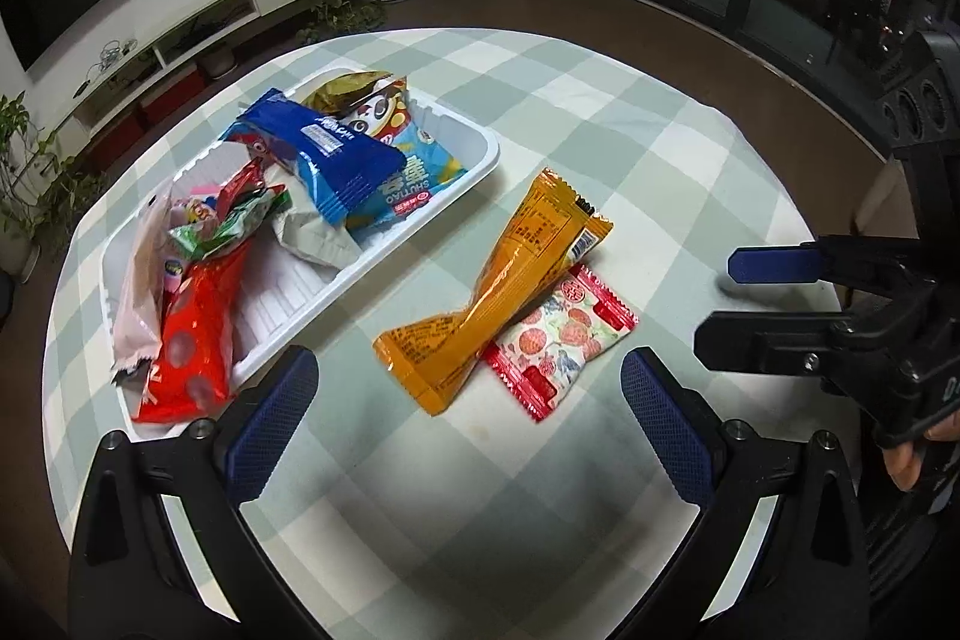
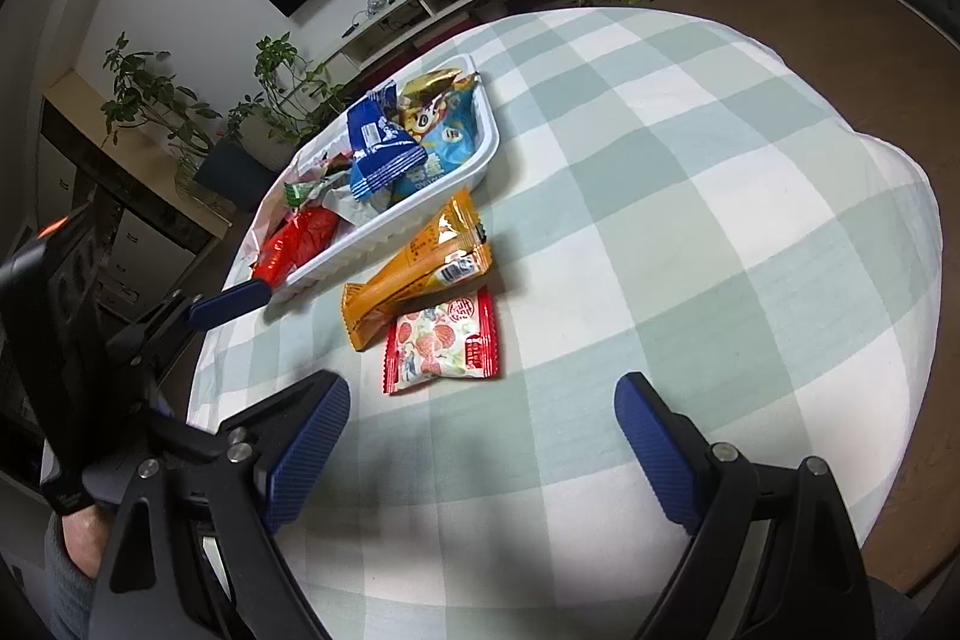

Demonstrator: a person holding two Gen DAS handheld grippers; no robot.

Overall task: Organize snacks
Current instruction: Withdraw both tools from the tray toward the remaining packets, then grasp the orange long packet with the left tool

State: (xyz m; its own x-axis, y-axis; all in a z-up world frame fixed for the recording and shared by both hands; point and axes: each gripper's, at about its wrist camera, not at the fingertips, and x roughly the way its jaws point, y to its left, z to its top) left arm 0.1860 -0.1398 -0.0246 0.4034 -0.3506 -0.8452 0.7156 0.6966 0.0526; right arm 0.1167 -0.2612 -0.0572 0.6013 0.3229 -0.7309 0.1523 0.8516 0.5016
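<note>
The surface [image 1: 600, 112], covered by a green-and-white checked cloth, is seen to carry a white tray [image 1: 480, 160] toward its far left side, already loaded with several packets, among them a blue packet [image 1: 324, 154] and a red packet [image 1: 198, 340]. Two snacks are left outside the tray, on the cloth just to its right: an orange packet [image 1: 510, 280] and a red-and-white packet [image 1: 558, 340]. One end of the orange packet is laid over the red-and-white one, so the two are touching.

The orange packet's long axis runs diagonally, from near the left gripper [image 1: 468, 400] up and away to the right; it lies directly ahead of that gripper's jaws, which are held wide apart with nothing between them. The left gripper is judged the nearer to it and to the tray.

The right gripper [image 2: 480, 430] is likewise held with its jaws wide apart and empty; the red-and-white packet lies just ahead of it, slightly left of centre, with its long axis roughly across the jaws.

Open cloth is left to the right of both packets and nearer the grippers, so room for approach is ample there. The tray rim stands close on the left, and the overlap means the orange packet is probably better lifted first.
</note>
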